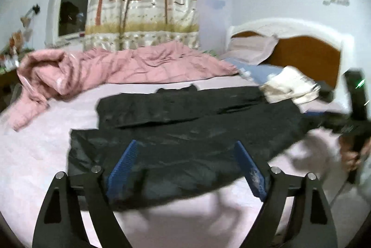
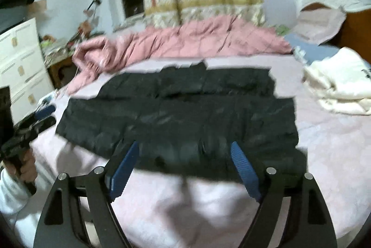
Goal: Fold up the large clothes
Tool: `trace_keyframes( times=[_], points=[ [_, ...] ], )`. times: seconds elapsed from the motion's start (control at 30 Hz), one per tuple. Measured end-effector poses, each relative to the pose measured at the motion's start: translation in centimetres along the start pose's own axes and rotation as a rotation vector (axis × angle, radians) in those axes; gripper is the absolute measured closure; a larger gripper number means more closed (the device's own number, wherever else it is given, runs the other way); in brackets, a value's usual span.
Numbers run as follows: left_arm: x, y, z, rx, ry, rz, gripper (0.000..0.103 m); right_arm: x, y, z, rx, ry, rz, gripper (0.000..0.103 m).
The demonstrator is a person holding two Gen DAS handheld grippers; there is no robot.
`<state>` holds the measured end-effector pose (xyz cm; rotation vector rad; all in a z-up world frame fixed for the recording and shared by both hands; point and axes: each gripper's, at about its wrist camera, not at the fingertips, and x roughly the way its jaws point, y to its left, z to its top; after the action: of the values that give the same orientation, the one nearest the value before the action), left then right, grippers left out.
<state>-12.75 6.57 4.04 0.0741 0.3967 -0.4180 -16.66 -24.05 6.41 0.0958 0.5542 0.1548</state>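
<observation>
Black garment (image 1: 185, 122) lies flat across pale pink bed (image 1: 46, 143), folded lengthwise. Left gripper (image 1: 186, 148) and right gripper (image 2: 185, 148): jaws spread wide, nothing pinched. Cream clothes (image 2: 338, 83), far right: dark print, unreadable.

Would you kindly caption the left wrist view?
Open left gripper above a partly folded black garment on the pink bed sheet.

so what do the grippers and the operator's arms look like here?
Both alike: left gripper and right gripper have black, cut-out arms with silver pivot pins and ribbed blue pads on the jaws. The right handle shows a small green light. A white sleeve covers the left arm.
</observation>
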Motion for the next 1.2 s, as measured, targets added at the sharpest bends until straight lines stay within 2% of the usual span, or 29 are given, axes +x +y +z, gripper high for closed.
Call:
trace_keyframes(
  times=[0.1, 0.17, 0.23, 0.3, 0.37, 0.4, 0.5, 0.57, 0.7, 0.8, 0.87, 0.9, 0.93, 1.0, 1.1, 1.2],
  points=[
    [4.2, 0.5, 1.1, 0.087, 0.079, 0.230, 0.018, 1.7, -1.1, 2.1, 0.059, -0.041, -0.105, 0.020],
    [6.8, 2.0, 1.5, 0.118, 0.128, 0.320, 0.018, 3.7, -1.9, 3.2, 0.073, -0.009, -0.189, 0.020],
    [8.7, 4.4, 1.5, 0.063, 0.180, 0.364, 0.019, 6.1, -3.4, 3.7, 0.080, 0.069, -0.247, 0.021],
    [10.2, 6.7, 0.9, -0.028, 0.240, 0.337, 0.019, 8.6, -5.5, 3.3, 0.134, 0.175, -0.316, 0.024],
    [11.1, 8.0, -0.2, -0.098, 0.294, 0.303, 0.022, 9.7, -7.1, 2.5, 0.194, 0.248, -0.313, 0.025],
    [11.4, 8.1, -0.7, -0.102, 0.304, 0.295, 0.023, 9.8, -7.6, 2.2, 0.216, 0.264, -0.301, 0.025],
    [10.8, 7.5, -1.6, -0.048, 0.297, 0.349, 0.027, 9.2, -7.7, 1.5, 0.197, 0.276, -0.320, 0.026],
    [10.4, 7.5, -1.9, -0.071, 0.304, 0.325, 0.029, 8.6, -7.3, 0.9, 0.175, 0.280, -0.336, 0.026],
    [9.3, 7.0, -2.1, -0.061, 0.277, 0.341, 0.030, 7.6, -7.0, 0.6, 0.141, 0.251, -0.355, 0.026],
    [7.1, 6.7, -1.6, -0.109, 0.201, 0.312, 0.030, 5.1, -6.1, 0.9, 0.122, 0.155, -0.387, 0.026],
    [5.4, 5.9, -1.1, -0.113, 0.135, 0.291, 0.029, 3.1, -5.1, 1.0, 0.115, 0.084, -0.361, 0.025],
    [4.4, 5.2, -0.8, -0.104, 0.102, 0.279, 0.026, 2.2, -4.5, 0.9, 0.110, 0.057, -0.332, 0.025],
    [3.6, 4.5, -0.7, -0.095, 0.075, 0.273, 0.018, 1.8, -4.1, 1.0, 0.104, 0.044, -0.310, 0.025],
    [2.2, 3.0, -0.9, -0.083, 0.036, 0.293, 0.010, 0.6, -2.9, 0.6, 0.073, 0.015, -0.266, 0.024],
    [1.5, 1.5, -1.8, -0.077, 0.043, 0.240, 0.008, 0.2, -0.5, -0.4, -0.010, 0.022, -0.236, 0.020],
    [2.4, -0.4, -2.7, 0.010, 0.091, 0.216, 0.006, 0.8, 1.4, -1.5, -0.080, 0.066, -0.235, 0.016]
  ],
)
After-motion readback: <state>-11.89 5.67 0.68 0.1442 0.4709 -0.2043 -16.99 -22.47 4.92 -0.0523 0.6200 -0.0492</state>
